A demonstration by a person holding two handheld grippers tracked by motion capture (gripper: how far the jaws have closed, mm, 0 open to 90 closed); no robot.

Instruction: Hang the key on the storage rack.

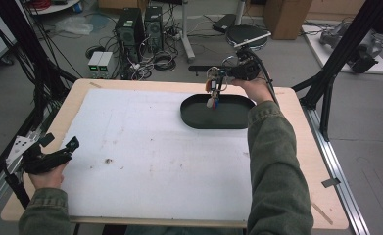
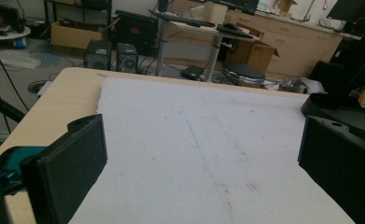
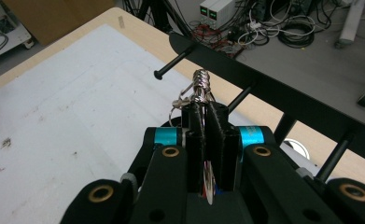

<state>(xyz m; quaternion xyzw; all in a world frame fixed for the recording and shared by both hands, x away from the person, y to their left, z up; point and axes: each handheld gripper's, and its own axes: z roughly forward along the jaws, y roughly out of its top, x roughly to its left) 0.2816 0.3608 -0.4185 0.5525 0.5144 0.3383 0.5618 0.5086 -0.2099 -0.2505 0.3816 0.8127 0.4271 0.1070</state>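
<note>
Black jaws of the right gripper [image 3: 207,122] were pressed tight together on a bunch of keys [image 3: 200,89], and what a grip that was. In the right gripper view the metal rings and a coiled clasp poked up past the jaw tips, while a few small tags hung down between the jaws, just below the pinch. From the high view, the right gripper [image 1: 217,87] sat at the far side of the table, pointing down, with the keys [image 1: 212,100] dangling from it over a black oval tray [image 1: 238,117]. Whether the lowest tags touched the tray floor could not be told. The tray lay on the white sheet [image 1: 145,152] that covered most of the wooden table [image 1: 306,161], near its far right corner. A black rack with pegs [image 3: 283,100] stood beside the table edge, just beyond the keys in the right gripper view.

Over on the near left side, the left gripper [image 1: 57,151] rested at the edge of the sheet, well apart from the keys. Its jaws were spread wide with bare white sheet [image 2: 194,154] between them, and the tray's rim [image 2: 325,105] showed off to the right in the left gripper view.
</note>
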